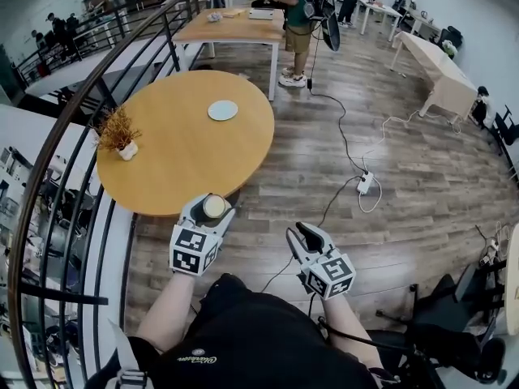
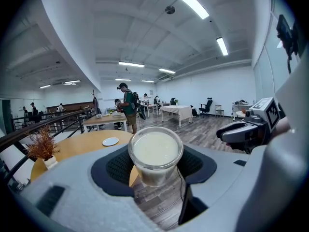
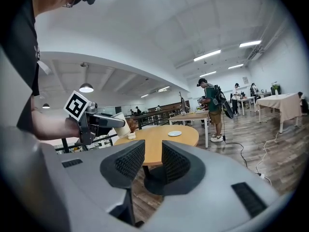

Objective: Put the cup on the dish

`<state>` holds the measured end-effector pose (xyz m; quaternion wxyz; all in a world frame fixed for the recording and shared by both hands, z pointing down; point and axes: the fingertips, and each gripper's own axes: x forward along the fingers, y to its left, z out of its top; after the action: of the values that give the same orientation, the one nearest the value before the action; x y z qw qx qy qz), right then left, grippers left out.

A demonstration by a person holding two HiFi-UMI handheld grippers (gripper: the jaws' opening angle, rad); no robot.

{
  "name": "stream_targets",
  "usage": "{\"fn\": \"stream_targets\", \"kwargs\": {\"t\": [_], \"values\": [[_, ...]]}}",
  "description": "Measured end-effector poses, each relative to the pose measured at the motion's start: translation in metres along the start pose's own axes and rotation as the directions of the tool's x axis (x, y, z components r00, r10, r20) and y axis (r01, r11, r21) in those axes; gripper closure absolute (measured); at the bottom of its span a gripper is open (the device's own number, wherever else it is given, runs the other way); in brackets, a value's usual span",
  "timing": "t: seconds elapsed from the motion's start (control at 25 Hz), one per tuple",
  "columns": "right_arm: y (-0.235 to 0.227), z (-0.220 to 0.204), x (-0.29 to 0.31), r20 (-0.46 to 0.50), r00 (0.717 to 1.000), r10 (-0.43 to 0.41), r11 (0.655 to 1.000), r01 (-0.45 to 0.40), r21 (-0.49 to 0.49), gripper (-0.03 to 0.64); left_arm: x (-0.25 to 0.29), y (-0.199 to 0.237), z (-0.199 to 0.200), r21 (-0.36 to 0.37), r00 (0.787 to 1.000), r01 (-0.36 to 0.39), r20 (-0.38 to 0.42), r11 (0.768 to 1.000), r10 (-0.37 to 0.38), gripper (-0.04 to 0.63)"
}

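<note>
Cup [image 2: 155, 153]: clear, with a pale milky top; upright between the two jaws of the left gripper, pads pressed on its sides; carried in the air at the near edge of the desk, floorboards showing under it
Left gripper [image 1: 208, 212]: closed round the cup, jaws spread wide to take its width; reaches toward the desk from the person's left hand; marker cube [image 1: 193, 250] behind the jaws
Dish [image 1: 223, 110]: small, round, pale; lies flat on the far part of the desk, bare; well apart from the cup
Desk [image 1: 186, 164]: round, wooden top; carries the dish and a plant pot
Plant pot [image 1: 119, 134]: small white pot with dry brown sprigs; stands near the desk's left edge, apart from the dish
Right gripper [image 3: 147, 166]: nothing between its jaws; pads stand a narrow gap apart; held over the floor to the right of the left gripper, short of the desk
Railing [image 1: 89, 96]: dark metal bars curving along the desk's left side
Floor [image 1: 422, 160]: wood planks; a black cable [image 1: 340, 136] runs across them to a white power strip [image 1: 365, 183]
Far table [image 1: 235, 27]: rectangular, wooden, beyond the round desk; a person [image 1: 296, 23] in a green top stands beside it
</note>
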<state>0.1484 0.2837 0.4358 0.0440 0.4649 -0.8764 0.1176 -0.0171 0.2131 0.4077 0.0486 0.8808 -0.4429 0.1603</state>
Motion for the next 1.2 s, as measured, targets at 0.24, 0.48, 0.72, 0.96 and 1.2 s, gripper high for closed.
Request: {"fn": "stream_targets", "kwargs": {"t": [0.24, 0.48, 0.72, 0.96, 1.2], "values": [[-0.009, -0.002, 0.004, -0.011, 1.000, 0.022, 1.000, -0.022, -0.009, 0.523, 0.015, -0.004, 0.006, 0.006, 1.000, -0.004, 0.007, 1.000, 0.004, 0.328], [-0.026, -0.002, 0.017, -0.020, 1.000, 0.023, 1.000, -0.023, -0.015, 0.523, 0.035, 0.009, 0.005, 0.000, 1.000, -0.009, 0.005, 1.000, 0.009, 0.328], [-0.049, 0.005, 0.044, -0.039, 0.999, 0.025, 0.999, -0.026, -0.030, 0.523, 0.067, 0.028, 0.017, -0.004, 1.000, -0.006, 0.015, 1.000, 0.006, 0.328], [-0.067, 0.024, 0.092, -0.042, 0.999, 0.025, 0.999, -0.026, -0.034, 0.523, 0.103, 0.063, 0.029, -0.003, 1.000, 0.012, 0.005, 1.000, -0.012, 0.328], [-0.088, 0.041, 0.158, -0.064, 0.998, 0.013, 1.000, -0.014, -0.008, 0.523, 0.148, 0.123, 0.047, -0.010, 1.000, 0.024, -0.013, 1.000, -0.024, 0.328]]}}
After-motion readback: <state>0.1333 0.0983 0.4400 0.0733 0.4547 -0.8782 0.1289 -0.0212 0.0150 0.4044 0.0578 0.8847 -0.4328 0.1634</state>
